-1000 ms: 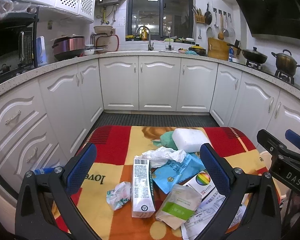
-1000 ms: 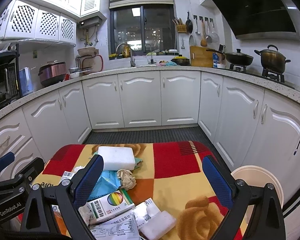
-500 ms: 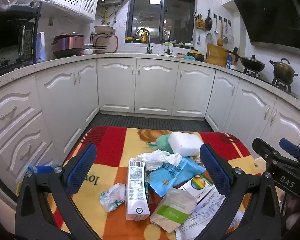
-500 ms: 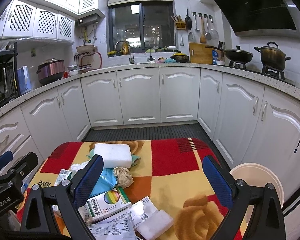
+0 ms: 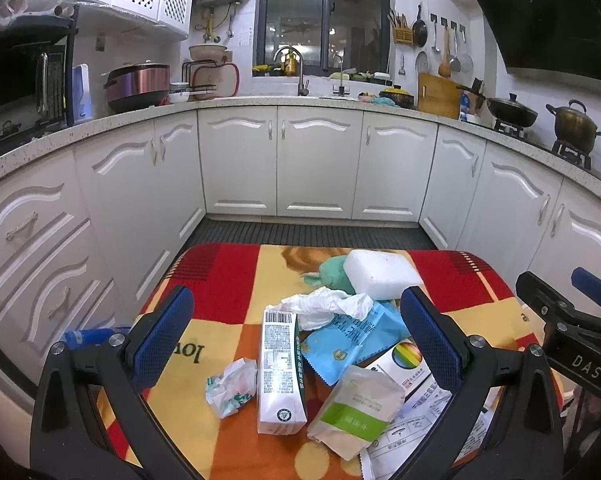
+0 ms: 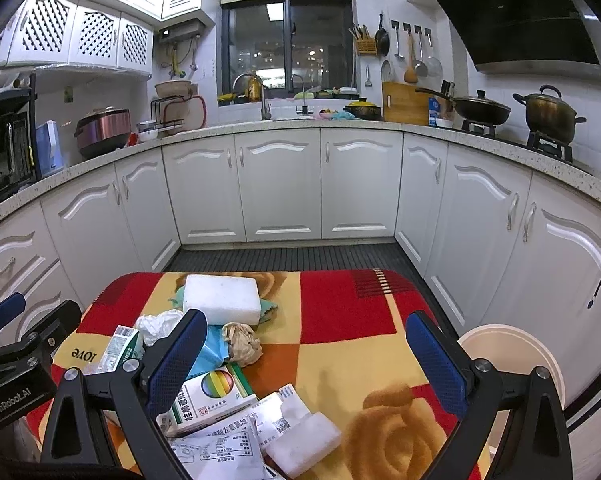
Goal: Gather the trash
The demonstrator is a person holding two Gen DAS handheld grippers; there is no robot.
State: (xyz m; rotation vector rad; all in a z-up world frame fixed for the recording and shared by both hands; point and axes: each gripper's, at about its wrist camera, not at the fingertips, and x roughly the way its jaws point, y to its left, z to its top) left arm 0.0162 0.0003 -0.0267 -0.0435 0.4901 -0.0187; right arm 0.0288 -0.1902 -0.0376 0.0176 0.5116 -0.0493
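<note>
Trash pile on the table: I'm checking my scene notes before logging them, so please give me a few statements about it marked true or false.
1. The left gripper holds the milk carton. False: its fingers are spread wide and the carton lies on the table.
2. The white foam block lies at the far end of the pile. True.
3. The right gripper is open and holds nothing. True.
4. The white bin stands on the table. False: it sits lower, beside the table's right edge.
</note>
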